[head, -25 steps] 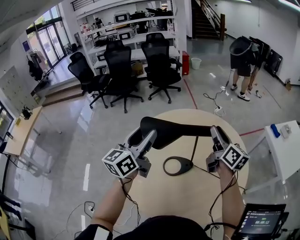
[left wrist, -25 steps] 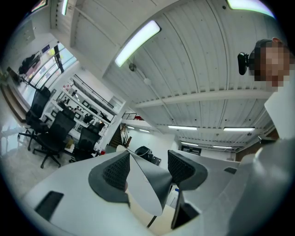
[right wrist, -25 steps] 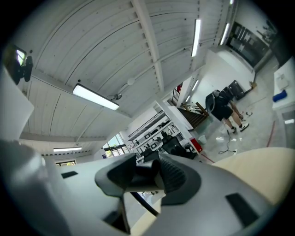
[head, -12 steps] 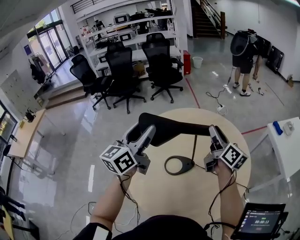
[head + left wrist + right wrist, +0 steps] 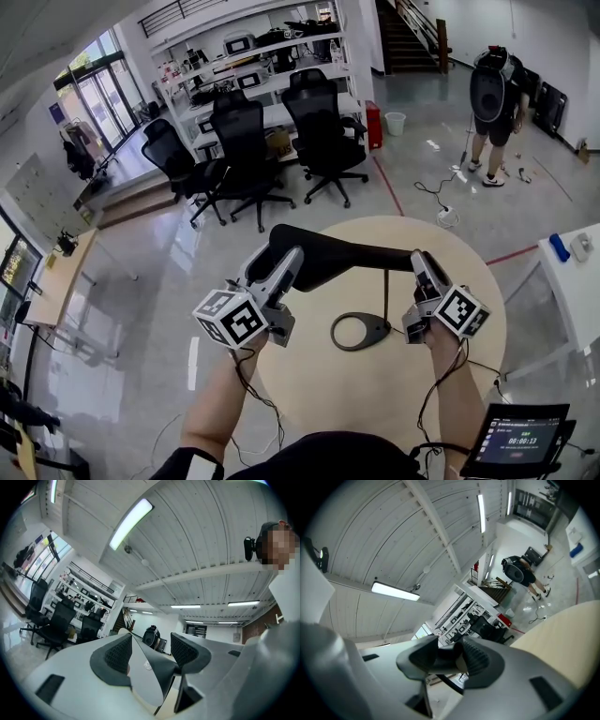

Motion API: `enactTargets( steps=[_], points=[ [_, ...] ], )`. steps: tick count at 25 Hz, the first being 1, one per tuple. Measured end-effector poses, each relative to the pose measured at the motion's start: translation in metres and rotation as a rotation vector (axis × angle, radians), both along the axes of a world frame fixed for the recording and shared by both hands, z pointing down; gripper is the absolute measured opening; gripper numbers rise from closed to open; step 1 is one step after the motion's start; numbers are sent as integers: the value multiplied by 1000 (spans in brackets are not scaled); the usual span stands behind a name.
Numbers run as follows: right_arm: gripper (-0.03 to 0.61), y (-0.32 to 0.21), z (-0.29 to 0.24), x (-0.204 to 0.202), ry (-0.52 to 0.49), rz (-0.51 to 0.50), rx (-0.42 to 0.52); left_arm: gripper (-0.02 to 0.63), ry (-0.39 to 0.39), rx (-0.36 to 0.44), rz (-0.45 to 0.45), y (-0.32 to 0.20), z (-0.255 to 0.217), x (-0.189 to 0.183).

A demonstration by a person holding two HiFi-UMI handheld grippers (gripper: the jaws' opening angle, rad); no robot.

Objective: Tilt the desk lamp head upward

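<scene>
the round pale table (image 5: 375, 403) is lying mostly bare, its edge curving outside both forearms, glossy floor opening all around; the lamp's black ring base (image 5: 374, 328) is sitting mid-table, its thin stem (image 5: 385, 291) standing upright; the smooth matte head (image 5: 328, 258) is stretching long above the table; the left gripper (image 5: 281, 258), reaching about level, is holding the head between wide-spread ribbed pads; the right gripper (image 5: 417, 264) is pinching narrowly on the head's slim rear end.
</scene>
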State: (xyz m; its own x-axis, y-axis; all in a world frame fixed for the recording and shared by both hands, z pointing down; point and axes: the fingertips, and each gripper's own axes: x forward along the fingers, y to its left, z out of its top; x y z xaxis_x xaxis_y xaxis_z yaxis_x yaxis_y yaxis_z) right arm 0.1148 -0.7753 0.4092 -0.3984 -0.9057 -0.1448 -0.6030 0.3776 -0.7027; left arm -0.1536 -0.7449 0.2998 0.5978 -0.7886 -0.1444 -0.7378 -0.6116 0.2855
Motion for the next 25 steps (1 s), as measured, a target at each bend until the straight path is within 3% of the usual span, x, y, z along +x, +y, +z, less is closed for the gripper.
enactTargets(
  steps=[25],
  points=[
    [163, 4, 18, -15, -196, -73, -26, 265, -80, 81, -21, -1, -43, 18]
  ],
)
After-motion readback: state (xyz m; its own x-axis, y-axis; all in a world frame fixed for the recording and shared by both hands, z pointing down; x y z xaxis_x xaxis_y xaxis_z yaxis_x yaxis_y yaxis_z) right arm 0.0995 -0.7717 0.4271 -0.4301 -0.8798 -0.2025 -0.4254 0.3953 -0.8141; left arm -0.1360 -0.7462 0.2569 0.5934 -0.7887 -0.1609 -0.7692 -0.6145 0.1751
